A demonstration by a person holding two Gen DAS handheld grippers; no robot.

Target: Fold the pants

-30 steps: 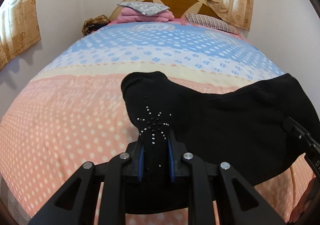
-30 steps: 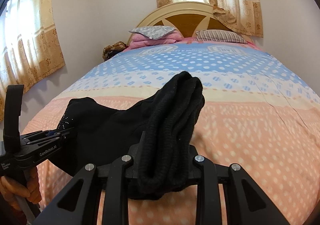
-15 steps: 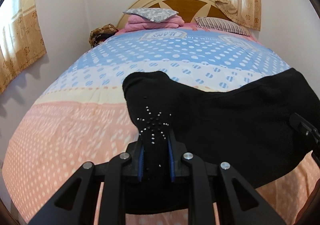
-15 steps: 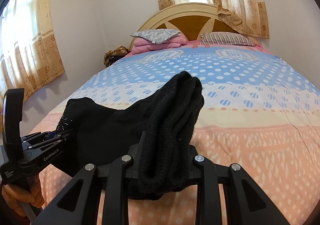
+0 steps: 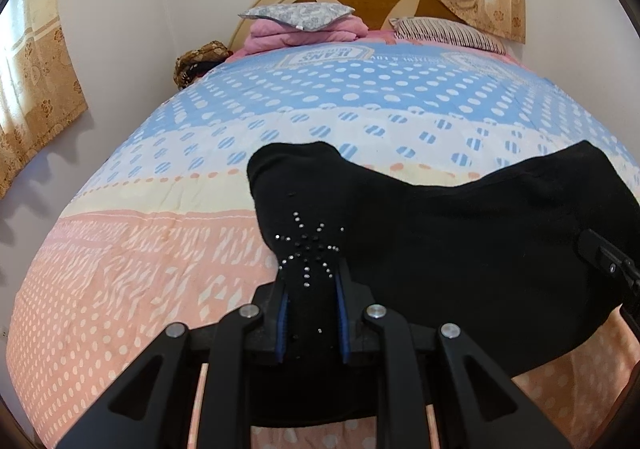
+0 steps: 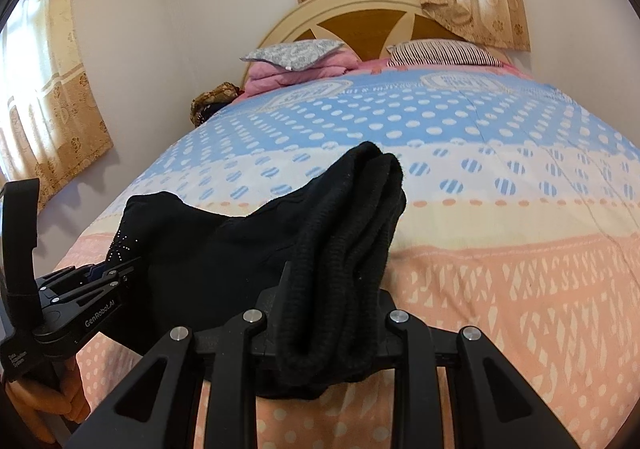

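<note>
Both grippers, left gripper (image 5: 311, 313) and right gripper (image 6: 328, 325), pinch the black pants (image 5: 460, 241) above the bed (image 5: 140, 249). Next, lay them flat near the bed's foot edge.

The pants (image 5: 460, 233) are showing black, with a small starburst of silver studs (image 5: 308, 249) at the lower middle. The bedspread (image 5: 168, 249) is running in bands: blue with white dots at top, cream with striped blue dots in the middle, pink with pale flecks below. The curtains (image 6: 52, 97) are showing tan with floral print; the pillow (image 6: 440, 53) is wearing dark stripes
</note>
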